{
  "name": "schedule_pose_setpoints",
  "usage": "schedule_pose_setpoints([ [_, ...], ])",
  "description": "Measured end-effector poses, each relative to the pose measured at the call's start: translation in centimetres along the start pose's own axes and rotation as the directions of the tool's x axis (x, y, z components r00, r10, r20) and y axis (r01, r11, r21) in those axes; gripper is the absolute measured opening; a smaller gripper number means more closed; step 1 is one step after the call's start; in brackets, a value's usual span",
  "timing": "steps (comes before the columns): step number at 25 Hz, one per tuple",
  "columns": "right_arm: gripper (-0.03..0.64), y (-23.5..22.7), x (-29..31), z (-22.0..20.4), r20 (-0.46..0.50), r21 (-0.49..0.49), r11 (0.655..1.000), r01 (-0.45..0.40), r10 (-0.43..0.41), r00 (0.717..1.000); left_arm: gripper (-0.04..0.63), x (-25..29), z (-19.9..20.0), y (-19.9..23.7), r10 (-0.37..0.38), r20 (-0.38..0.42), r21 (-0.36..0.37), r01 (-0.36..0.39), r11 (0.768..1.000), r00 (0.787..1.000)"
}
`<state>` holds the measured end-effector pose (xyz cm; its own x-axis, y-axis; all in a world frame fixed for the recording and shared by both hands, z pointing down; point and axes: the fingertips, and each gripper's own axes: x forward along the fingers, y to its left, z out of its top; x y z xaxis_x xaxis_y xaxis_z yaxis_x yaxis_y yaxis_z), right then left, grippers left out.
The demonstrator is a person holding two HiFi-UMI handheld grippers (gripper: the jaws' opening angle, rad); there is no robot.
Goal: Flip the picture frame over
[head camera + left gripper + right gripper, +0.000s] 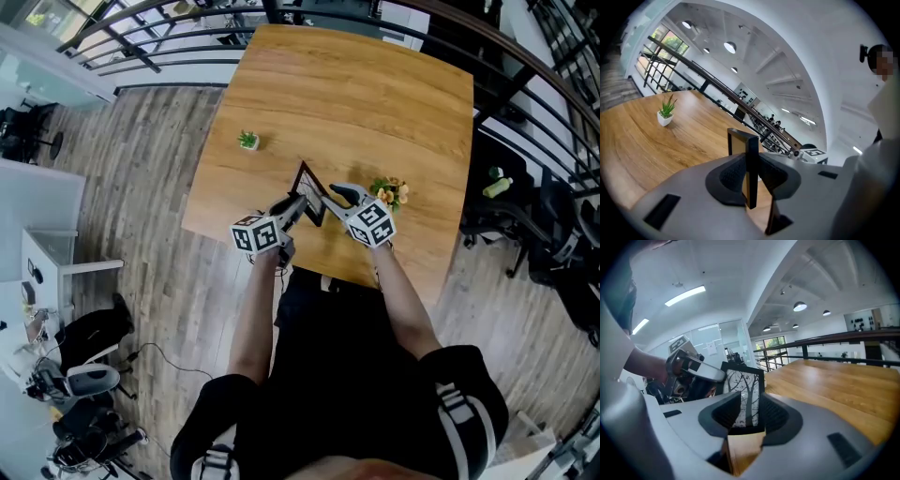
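A black picture frame [310, 190] stands on edge near the front of the wooden table [356, 94], held up between both grippers. My left gripper [298, 206] comes from the left and is shut on the frame's dark edge [751, 164], which sits tight between its pads [751, 177]. My right gripper [340, 195] is at the frame's right side. In the right gripper view the tree print on the frame [745, 394] shows between the jaws [746, 417], which stand a little wider than the frame and do not press it. The left gripper [689, 369] shows behind it.
A small potted plant [248, 141] [665, 112] stands on the table to the left. A bunch of flowers [389, 193] lies just right of my right gripper. Black railings [169, 52] run behind the table, and dark chairs [525, 220] stand at its right.
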<state>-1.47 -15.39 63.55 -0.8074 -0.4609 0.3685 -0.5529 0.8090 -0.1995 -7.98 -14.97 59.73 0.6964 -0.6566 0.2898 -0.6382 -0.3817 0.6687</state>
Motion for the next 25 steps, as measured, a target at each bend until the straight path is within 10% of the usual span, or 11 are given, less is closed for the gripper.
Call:
schedule_pose_setpoints([
  [16, 0.181, 1.6, -0.5, -0.6, 0.016, 0.095, 0.979, -0.180, 0.180, 0.984, 0.094, -3.7, -1.5, -4.9, -0.269, -0.162, 0.057, 0.281, 0.958, 0.949],
  [25, 0.169, 4.2, -1.8, -1.4, 0.029, 0.166, 0.905, -0.392, 0.393, 0.919, 0.094, -5.6, -2.7, -6.6, -0.379, -0.225, 0.068, 0.403, 0.913, 0.897],
])
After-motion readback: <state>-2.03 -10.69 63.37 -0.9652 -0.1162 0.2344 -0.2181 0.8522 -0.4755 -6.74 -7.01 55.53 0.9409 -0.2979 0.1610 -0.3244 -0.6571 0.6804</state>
